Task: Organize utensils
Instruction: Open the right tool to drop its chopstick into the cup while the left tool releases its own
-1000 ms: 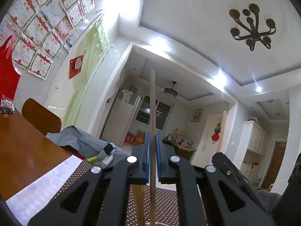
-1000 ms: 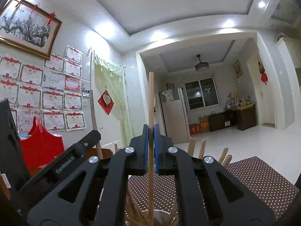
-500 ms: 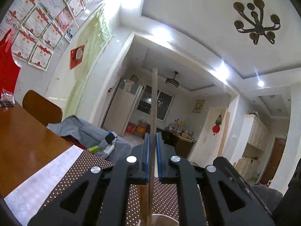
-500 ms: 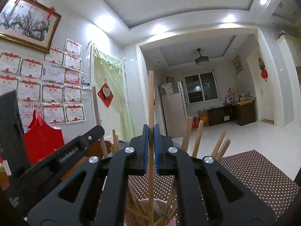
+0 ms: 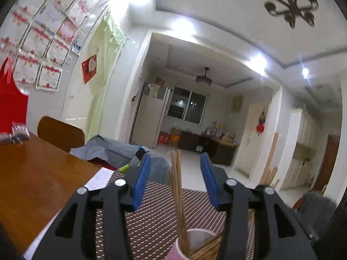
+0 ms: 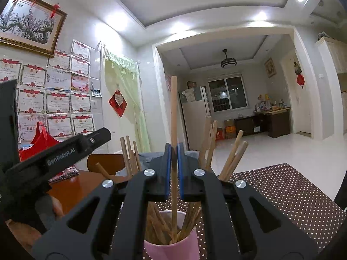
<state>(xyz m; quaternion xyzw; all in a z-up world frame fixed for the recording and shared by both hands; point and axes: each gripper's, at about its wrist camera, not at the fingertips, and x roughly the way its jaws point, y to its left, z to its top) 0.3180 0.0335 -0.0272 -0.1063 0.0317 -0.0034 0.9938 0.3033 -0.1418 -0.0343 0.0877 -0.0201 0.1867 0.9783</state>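
A pink cup full of wooden chopsticks stands on the dotted brown mat. My right gripper is shut on one upright chopstick whose lower end reaches into the cup. In the left wrist view the pink cup sits just below my left gripper, whose jaws are opening. Chopsticks stand free in the gap between the blue pads, touching neither. The left gripper's black body shows at the left of the right wrist view.
A brown wooden table with white paper lies left of the dotted mat. A chair back and grey clothing sit beyond. A red bag stands by the wall of certificates.
The left gripper's jaws have parted and let go of the chopstick, which dropped lower into the cup. The right gripper, still shut on its chopstick, has sunk closer to the cup.
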